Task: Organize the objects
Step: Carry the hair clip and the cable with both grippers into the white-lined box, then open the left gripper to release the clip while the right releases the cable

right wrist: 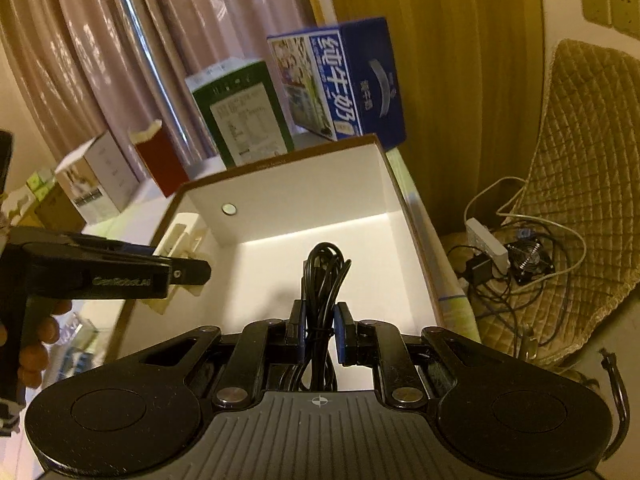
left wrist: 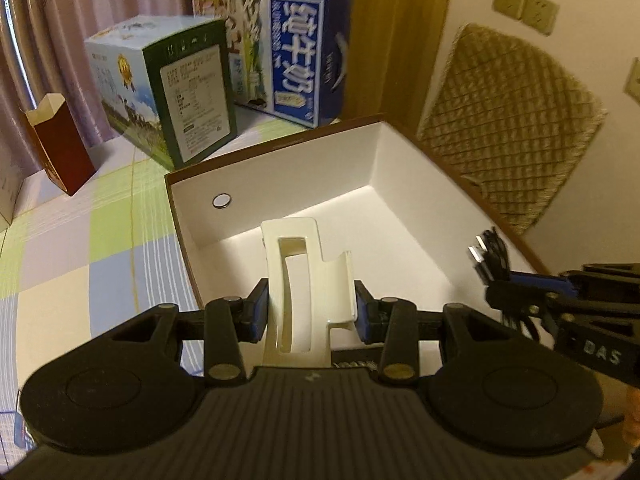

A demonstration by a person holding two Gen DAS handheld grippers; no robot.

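Note:
My left gripper (left wrist: pixel 311 312) is shut on a cream plastic holder (left wrist: pixel 306 280) and holds it over the near edge of an open white-lined box (left wrist: pixel 280 184). My right gripper (right wrist: pixel 320 330) is shut on a bundled black cable (right wrist: pixel 322 280) and holds it above the same box (right wrist: pixel 304 184). In the left wrist view the right gripper (left wrist: pixel 520 292) and the cable's plugs (left wrist: pixel 486 252) show at the right. In the right wrist view the left gripper (right wrist: pixel 188 272) with the holder (right wrist: pixel 186 236) shows at the left, over the box's left wall. The box interior is empty.
A green-and-white carton (left wrist: pixel 176 96), a blue milk carton (left wrist: pixel 288 56) and a small open red box (left wrist: pixel 60 148) stand behind the box on a checked tablecloth (left wrist: pixel 80 264). A quilted cushion (right wrist: pixel 580 200), a power strip (right wrist: pixel 486 240) and tangled wires lie at the right.

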